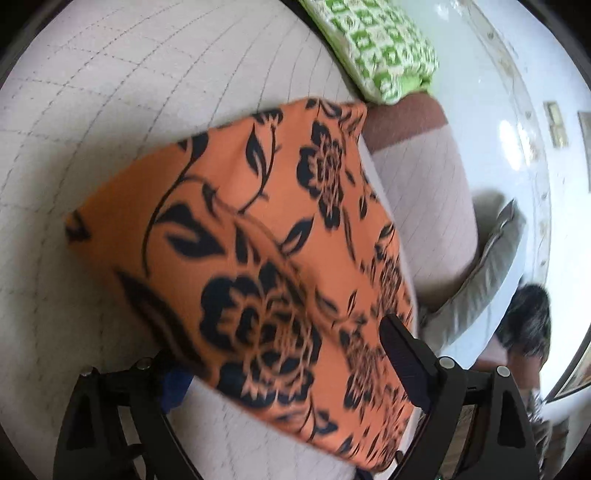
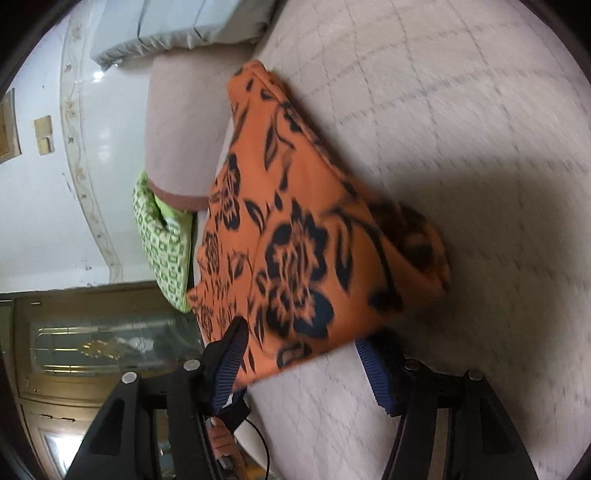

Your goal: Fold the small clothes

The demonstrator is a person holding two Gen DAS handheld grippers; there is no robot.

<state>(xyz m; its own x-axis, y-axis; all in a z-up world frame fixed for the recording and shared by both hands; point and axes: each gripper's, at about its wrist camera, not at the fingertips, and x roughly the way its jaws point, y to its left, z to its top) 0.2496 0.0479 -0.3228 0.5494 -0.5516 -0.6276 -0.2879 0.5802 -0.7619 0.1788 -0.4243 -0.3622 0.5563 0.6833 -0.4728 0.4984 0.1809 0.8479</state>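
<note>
An orange cloth with a black flower print [image 1: 266,236] lies folded on a pale quilted bed [image 1: 110,110], near its edge. My left gripper [image 1: 280,373] is open, its fingers wide apart on either side of the cloth's near end, which drapes between them. In the right wrist view the same cloth [image 2: 314,236] lies ahead with one corner curled up. My right gripper [image 2: 303,354] is open too, its blue ribbed pads [image 2: 229,365] either side of the cloth's near edge. Neither gripper is closed on the cloth.
A green and white patterned pillow [image 1: 380,48] lies at the bed's edge, also in the right wrist view [image 2: 162,243]. A grey cushion [image 2: 177,26] lies beyond the bed. White tiled floor [image 1: 491,92] and a wooden glass-fronted cabinet [image 2: 92,332] lie past the edge.
</note>
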